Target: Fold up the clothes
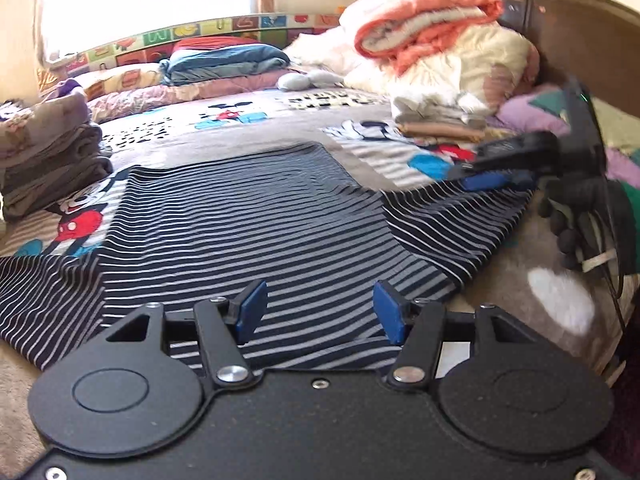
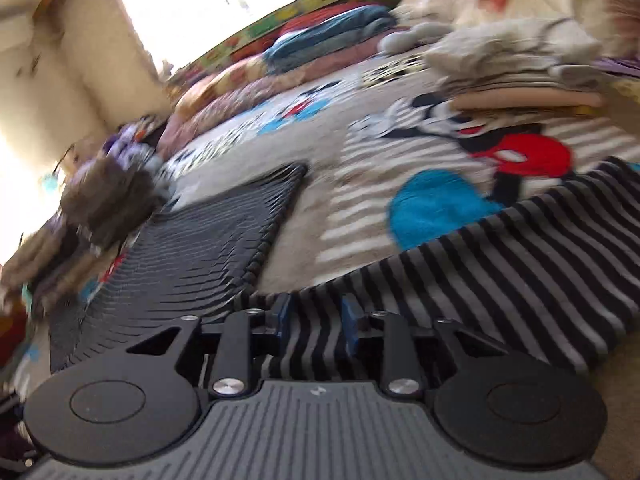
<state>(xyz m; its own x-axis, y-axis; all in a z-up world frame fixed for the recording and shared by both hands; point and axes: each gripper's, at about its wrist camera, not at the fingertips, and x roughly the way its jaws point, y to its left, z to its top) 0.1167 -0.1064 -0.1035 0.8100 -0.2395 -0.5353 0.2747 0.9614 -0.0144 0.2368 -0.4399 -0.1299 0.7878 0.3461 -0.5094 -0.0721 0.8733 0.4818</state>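
A bed [image 1: 248,128] with a cartoon mouse blanket carries the striped shirt [image 1: 256,216], which lies spread flat in the middle, near the front edge. On the left stands a brown folded pile [image 1: 52,156], on the right a beige folded pile [image 1: 440,130]. The left gripper [image 1: 320,312] hovers over the shirt hem, fingers wide apart, holding nothing. The right gripper [image 2: 316,320] has its blue pads [image 2: 349,322] close together with the striped sleeve between them.
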